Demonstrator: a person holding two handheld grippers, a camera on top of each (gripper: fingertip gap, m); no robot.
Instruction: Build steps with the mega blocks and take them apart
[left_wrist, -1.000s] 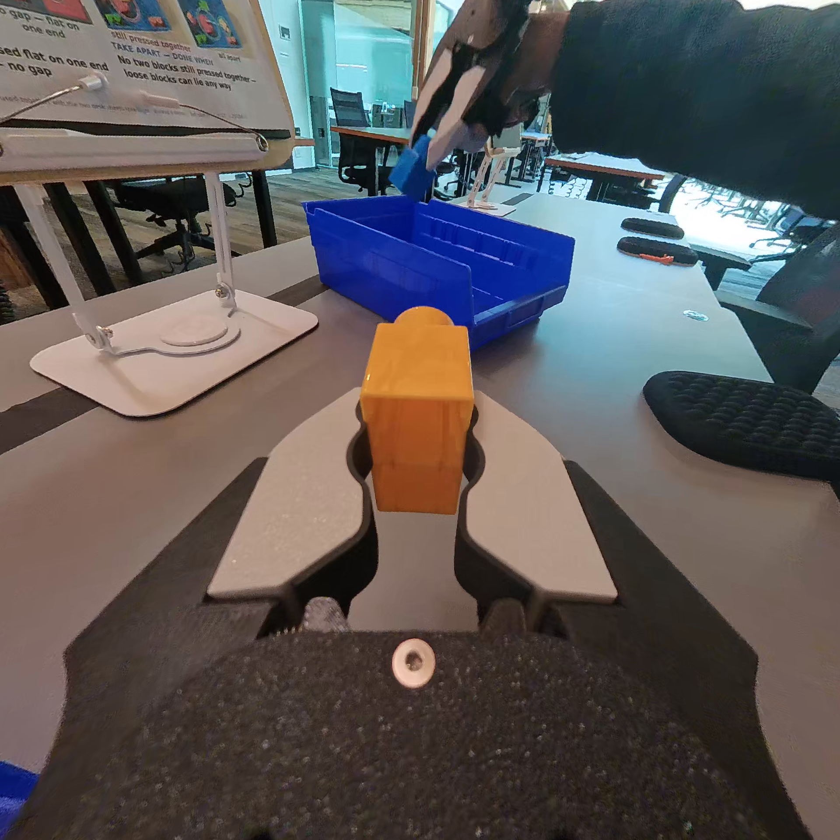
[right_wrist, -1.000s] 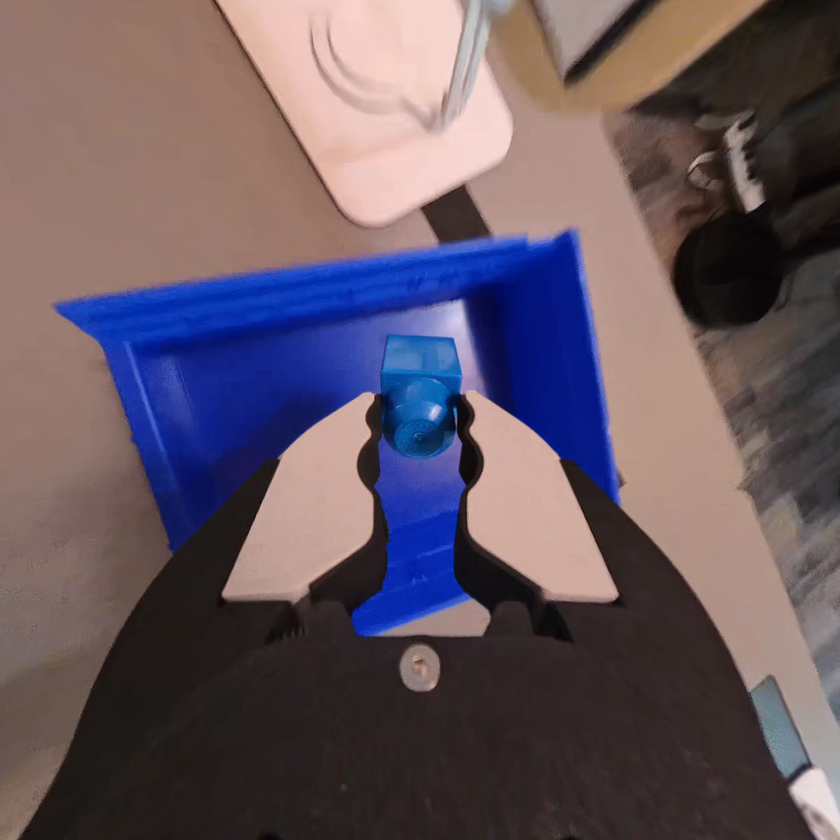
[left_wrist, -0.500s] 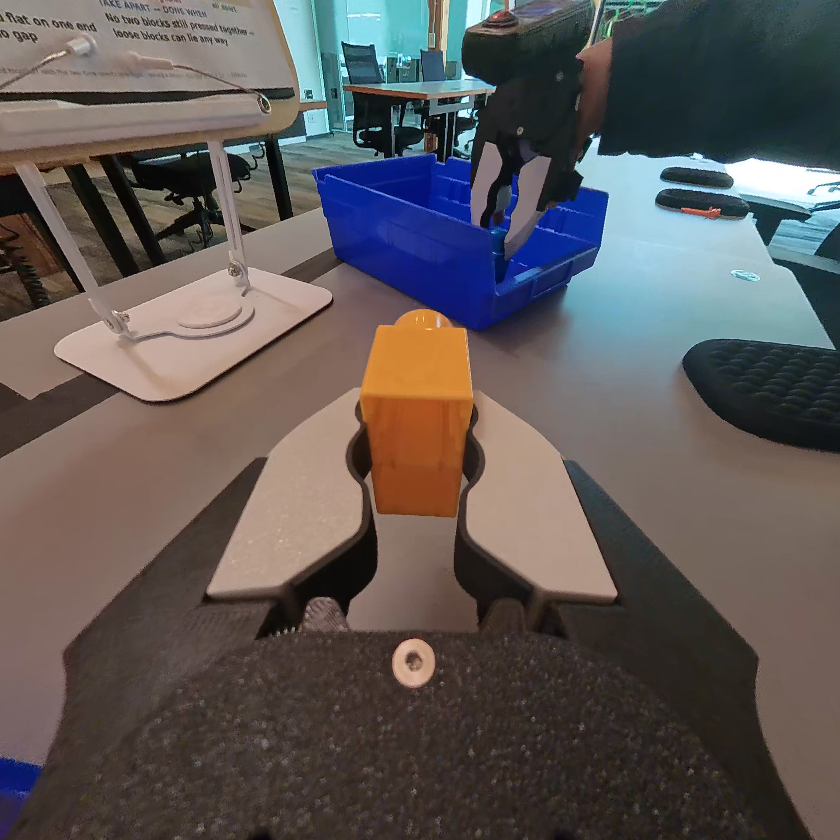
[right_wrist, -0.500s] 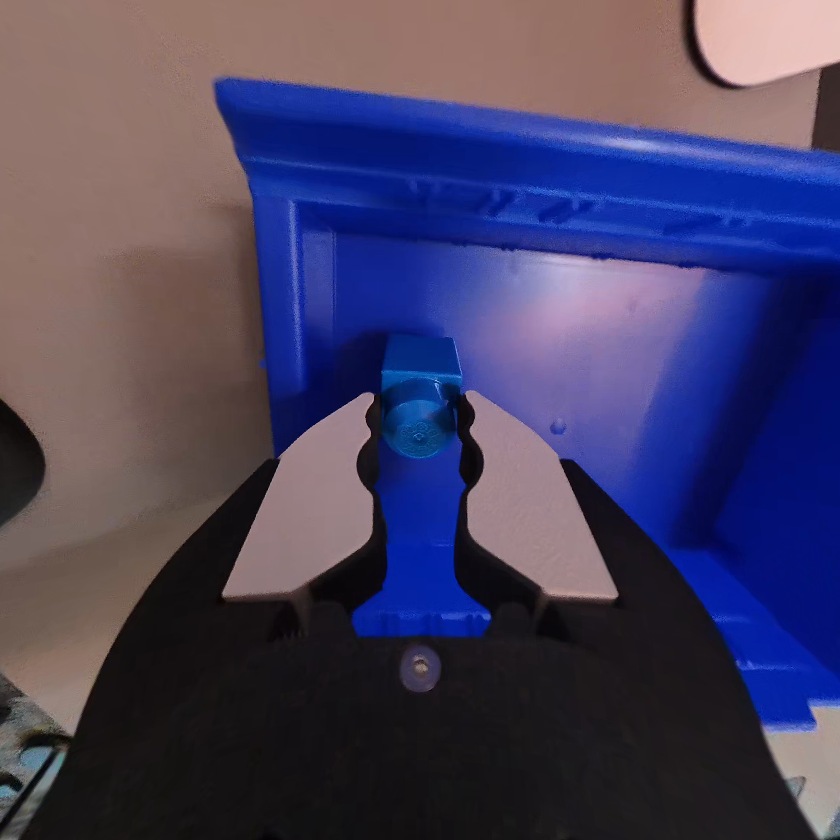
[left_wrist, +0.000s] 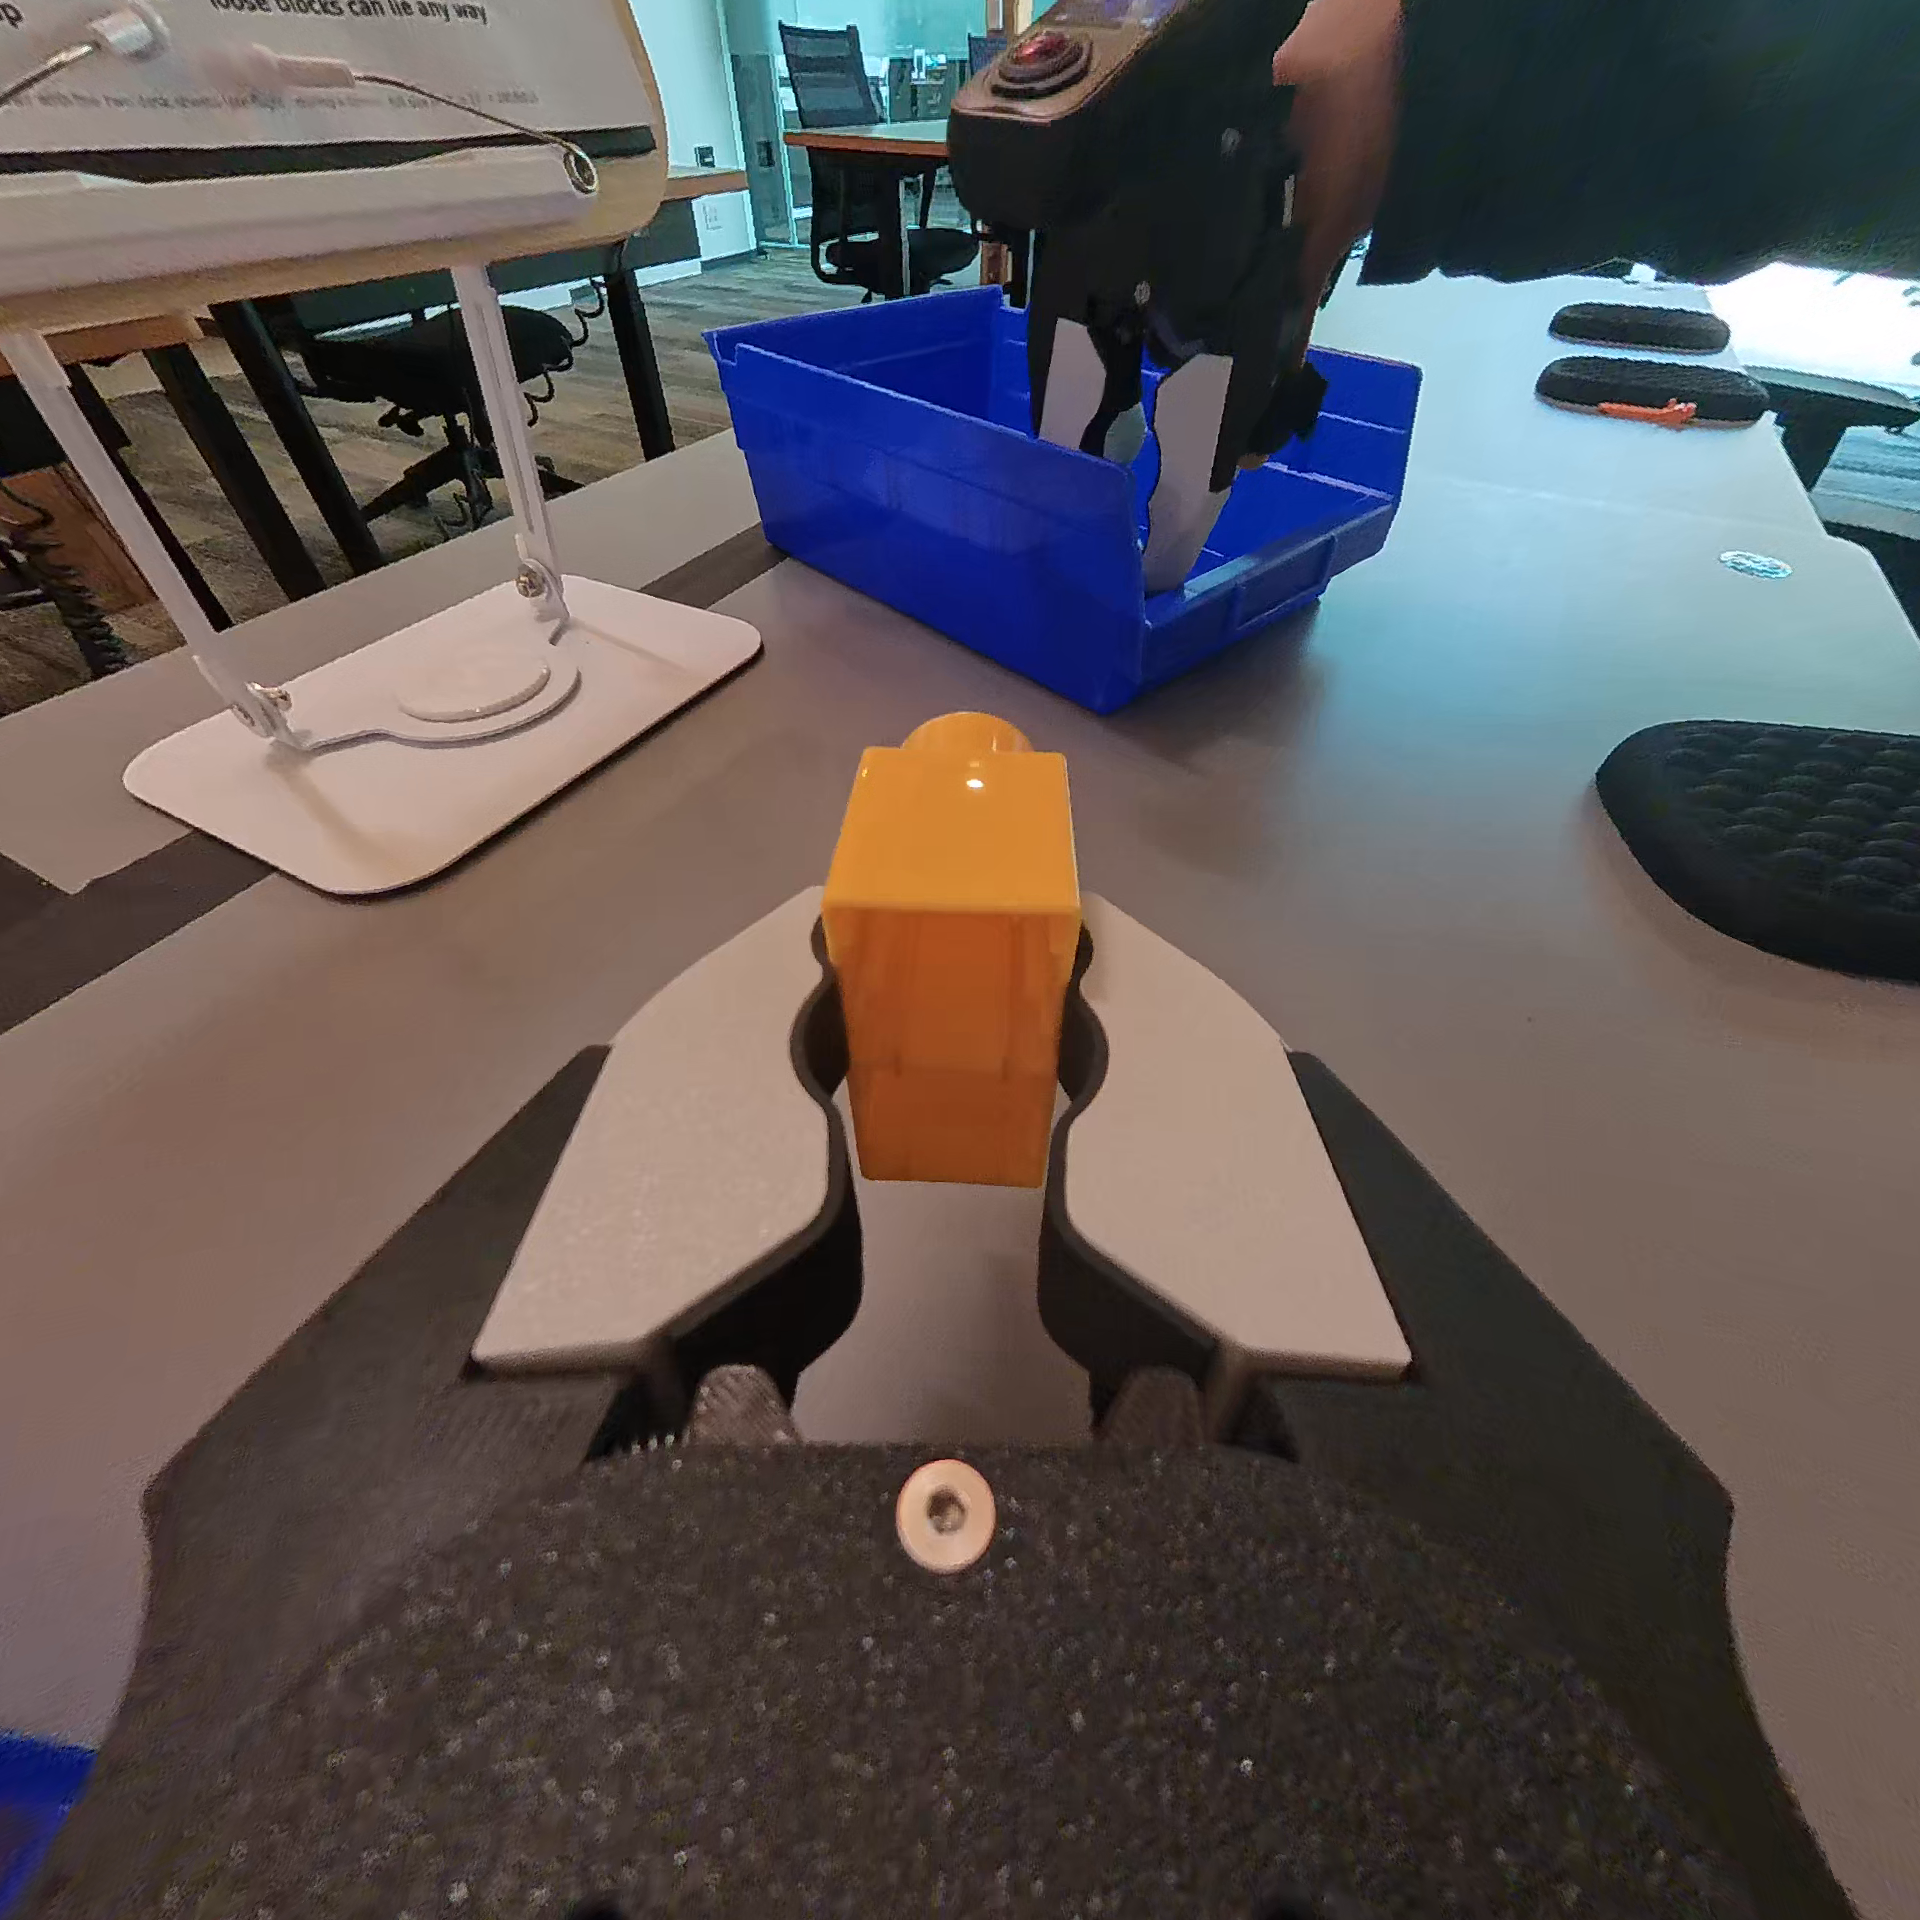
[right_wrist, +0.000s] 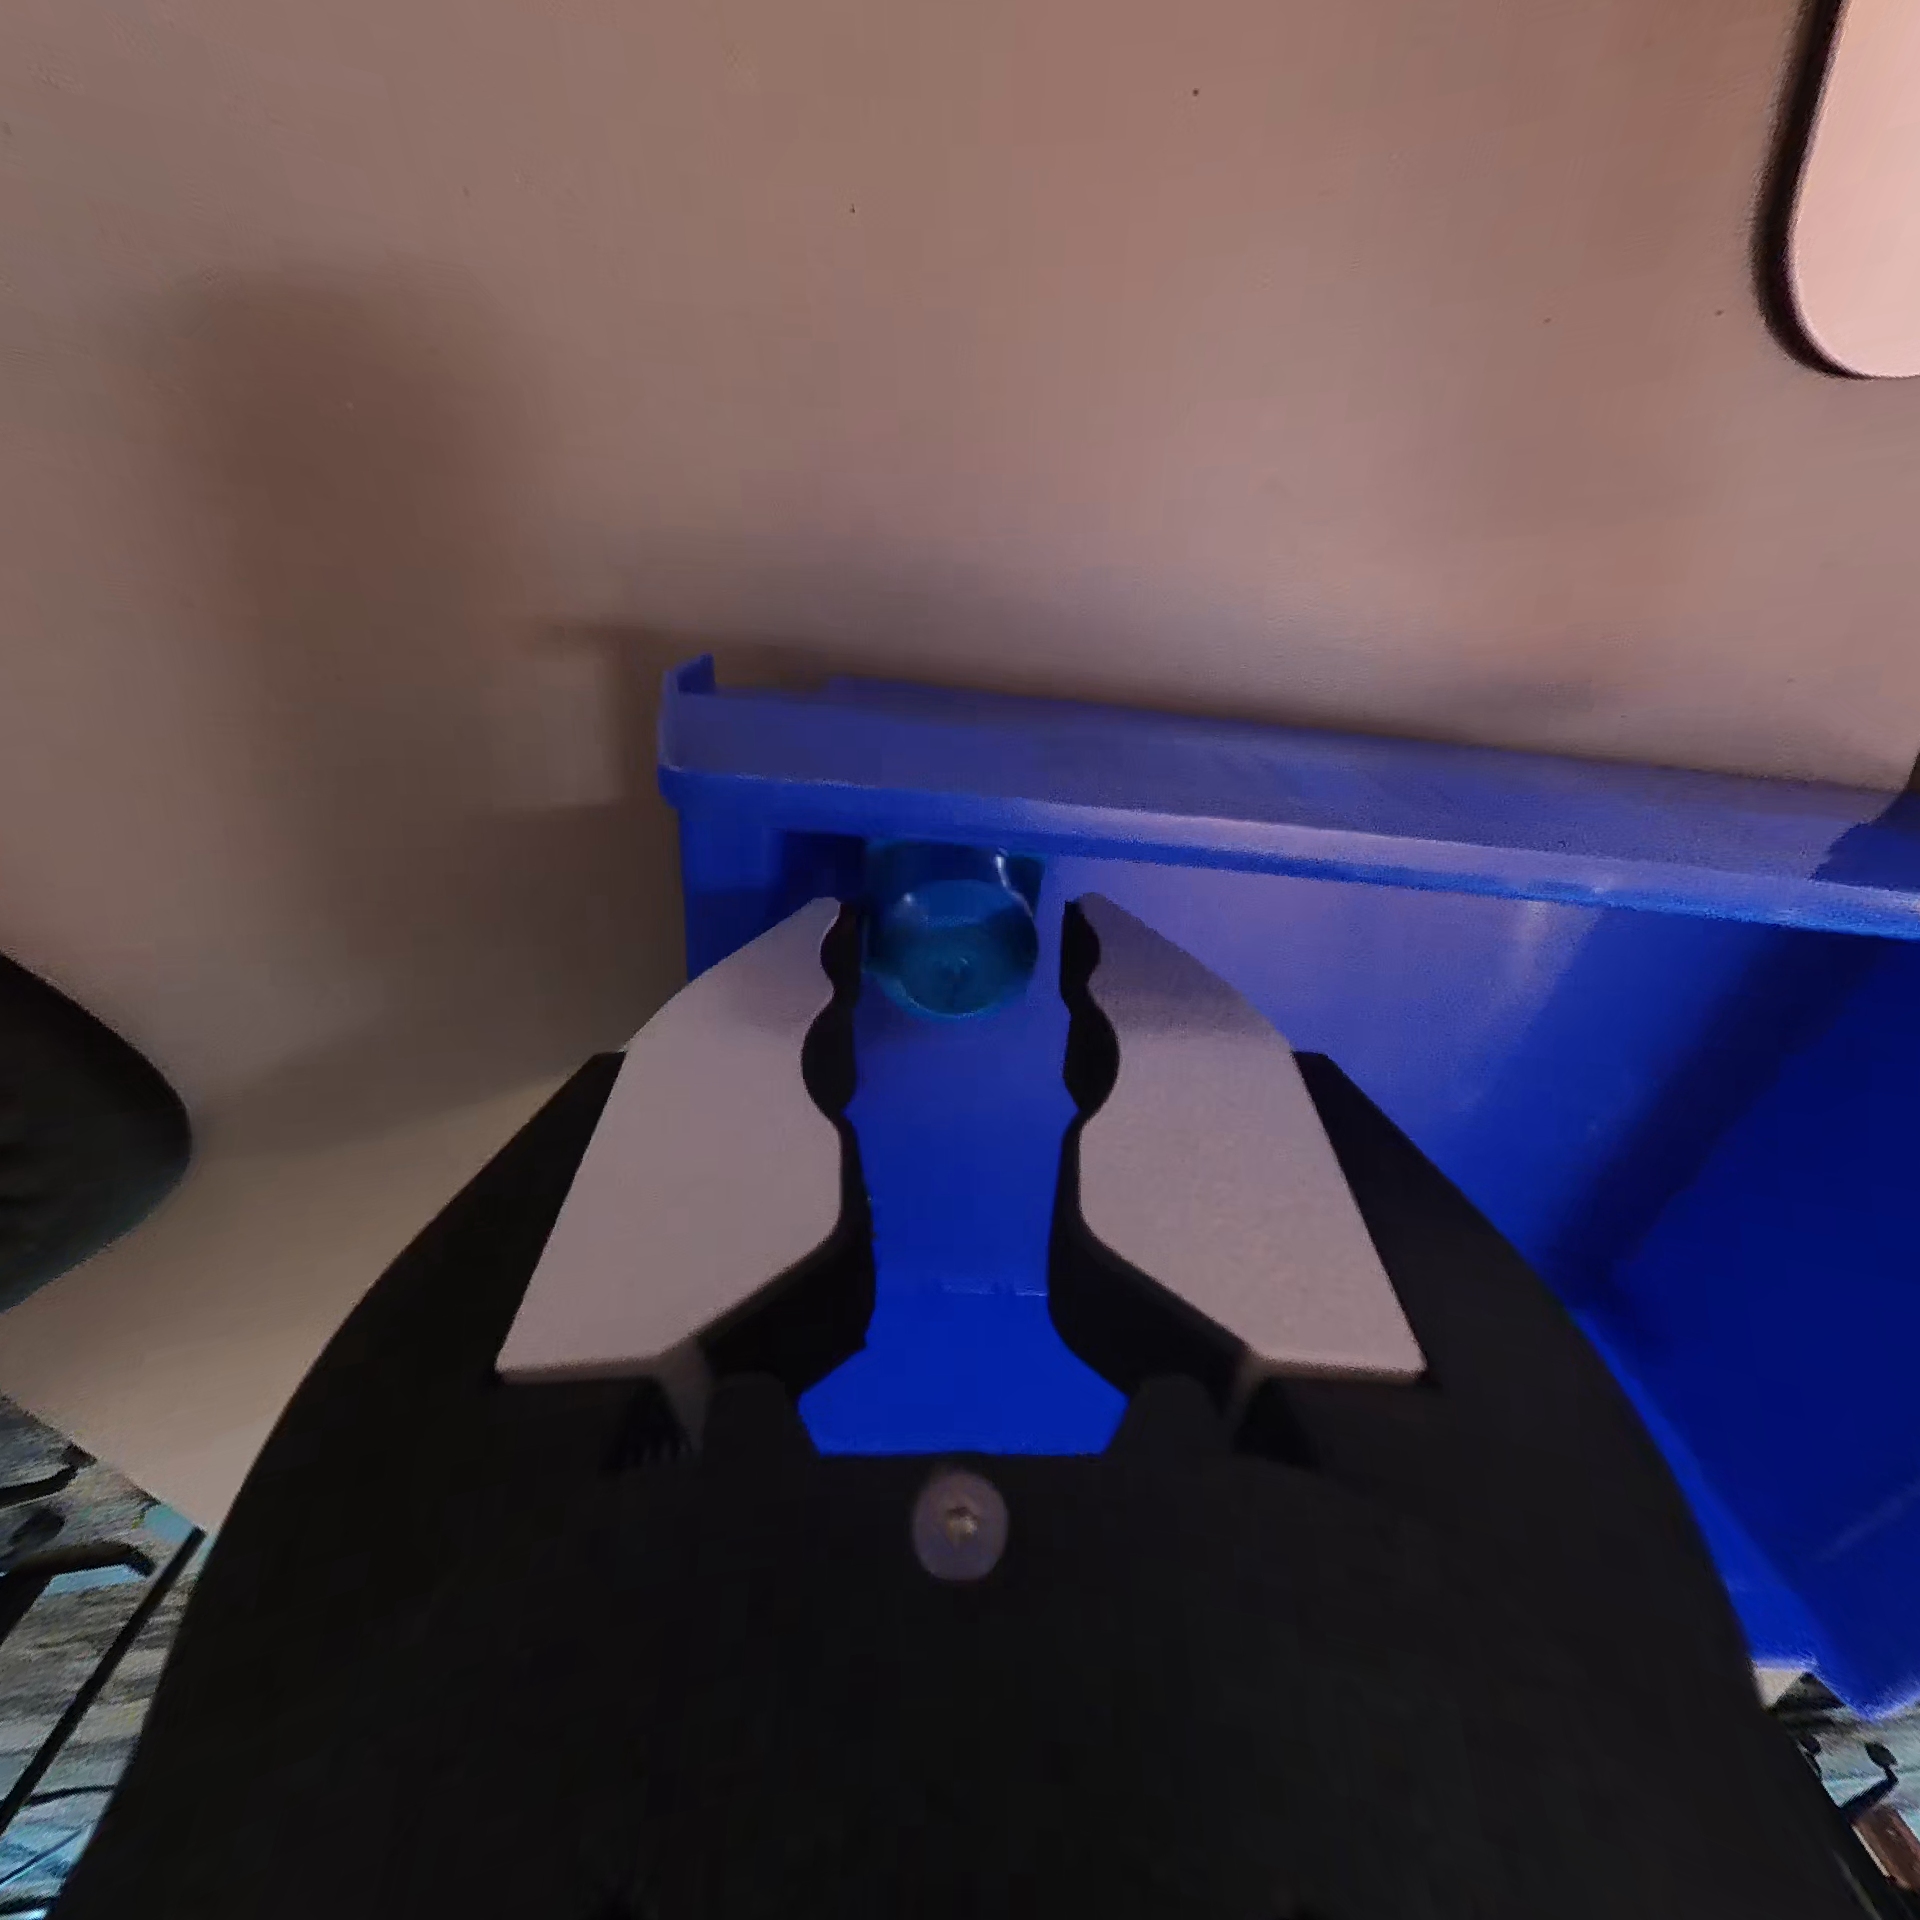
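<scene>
Only the right wrist view peers into the blue bin (right_wrist: 1351, 831), where the blue block (right_wrist: 951, 951) lies in the corner between the right gripper (right_wrist: 951, 920)'s parted fingers, small gaps showing either side. In the left wrist view, the left gripper (left_wrist: 951, 997) pinches the orange block (left_wrist: 951, 966) mid-frame, stud pointing away. Grey table (left_wrist: 1455, 1091), white stand (left_wrist: 436, 758) upper left, office chairs behind.

Black grainy left claw (left_wrist: 948, 997), pale grey finger plates, silver screw (left_wrist: 944, 1515), dark sleeve (left_wrist: 1662, 135)
</scene>
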